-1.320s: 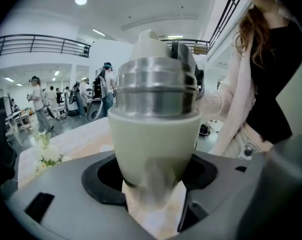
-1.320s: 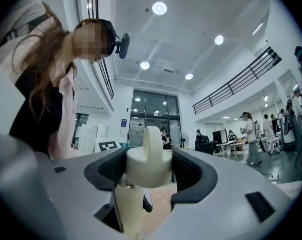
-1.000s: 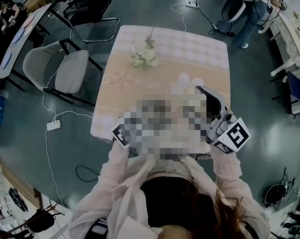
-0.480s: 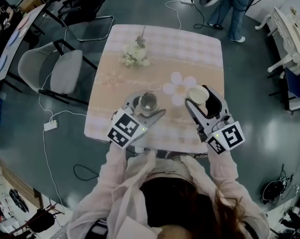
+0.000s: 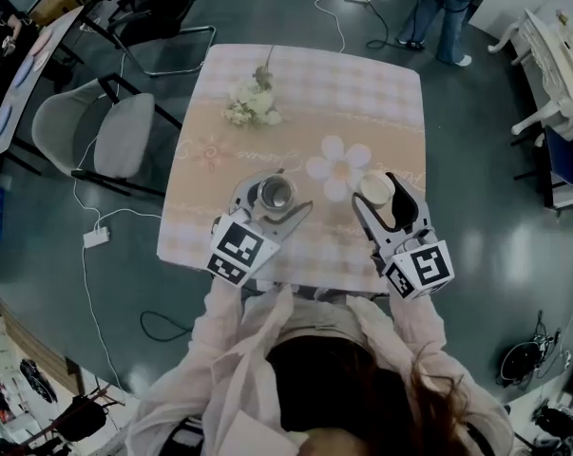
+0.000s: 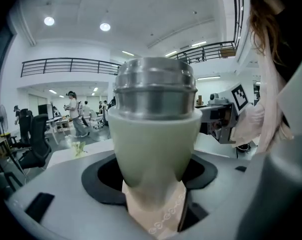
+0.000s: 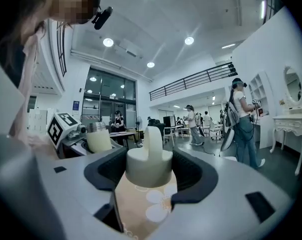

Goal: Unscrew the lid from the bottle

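The lid (image 5: 375,189) is already off the bottle (image 5: 275,194); the left gripper (image 5: 274,199) has its fingers wide round the open bottle over the desk (image 5: 305,84); the right gripper (image 5: 379,194) has its fingers closed on the lid, apart from the bottle; seemingly only the release is left.

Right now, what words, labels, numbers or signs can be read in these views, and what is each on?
None can be read.
Tablecloth: cursive line, too small to read.
Left marker cube and right marker cube: black-and-white code squares, no words.
Blue wall sign, right gripper view: too blurred to read.
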### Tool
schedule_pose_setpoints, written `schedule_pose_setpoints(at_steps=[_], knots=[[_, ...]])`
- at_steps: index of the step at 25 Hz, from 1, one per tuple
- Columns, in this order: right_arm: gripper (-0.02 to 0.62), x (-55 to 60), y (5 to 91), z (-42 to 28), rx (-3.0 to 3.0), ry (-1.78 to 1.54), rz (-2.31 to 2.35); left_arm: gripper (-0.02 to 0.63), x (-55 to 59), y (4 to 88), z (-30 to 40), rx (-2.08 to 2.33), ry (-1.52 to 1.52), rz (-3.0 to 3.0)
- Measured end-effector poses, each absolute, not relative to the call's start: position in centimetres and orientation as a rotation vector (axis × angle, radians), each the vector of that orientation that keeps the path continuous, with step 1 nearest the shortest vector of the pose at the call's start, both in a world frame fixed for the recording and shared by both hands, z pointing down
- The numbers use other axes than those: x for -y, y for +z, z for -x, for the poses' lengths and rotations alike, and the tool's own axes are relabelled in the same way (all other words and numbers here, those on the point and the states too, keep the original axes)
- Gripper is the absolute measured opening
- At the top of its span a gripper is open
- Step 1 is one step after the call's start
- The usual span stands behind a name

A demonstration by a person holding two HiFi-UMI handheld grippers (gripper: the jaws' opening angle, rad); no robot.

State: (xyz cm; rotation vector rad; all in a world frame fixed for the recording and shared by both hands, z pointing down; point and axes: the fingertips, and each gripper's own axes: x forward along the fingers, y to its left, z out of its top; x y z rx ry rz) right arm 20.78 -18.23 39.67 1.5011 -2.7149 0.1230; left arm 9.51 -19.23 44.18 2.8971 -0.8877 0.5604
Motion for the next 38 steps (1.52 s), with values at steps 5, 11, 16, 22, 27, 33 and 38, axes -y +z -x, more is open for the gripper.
schedule_pose_setpoints(at_steps=[5, 11, 16, 22, 27, 33, 38], knots=[[0.298, 17.7, 41.4, -21.2, 2.663, 0.096, -1.527, 0.316, 19.9, 45.6, -9.3, 0.960, 0.562, -2.820], [0.243, 17.6, 43.4, -22.0, 2.602, 0.166, -1.572, 0.315, 20.7, 46.3, -9.0, 1.080, 0.478, -2.728], [0.015, 18.7, 45.3, -23.2, 2.536, 0.248, -1.597, 0.316, 20.9, 46.7, -9.2, 1.099, 0.460, -2.696], [0.014, 18.6, 45.6, -23.5, 2.535, 0.272, -1.595, 0.316, 20.3, 48.2, -9.3, 1.086, 0.503, -2.675], [0.014, 18.5, 45.9, -23.3, 2.532, 0.284, -1.581, 0.316, 19.9, 48.8, -8.9, 1.101, 0.559, -2.671], [0.014, 18.6, 45.9, -23.7, 2.510, 0.272, -1.597, 0.316, 19.8, 49.1, -8.1, 1.137, 0.567, -2.648], [0.014, 18.6, 46.0, -23.8, 2.502, 0.266, -1.604, 0.316, 19.5, 49.5, -7.7, 1.150, 0.585, -2.636]])
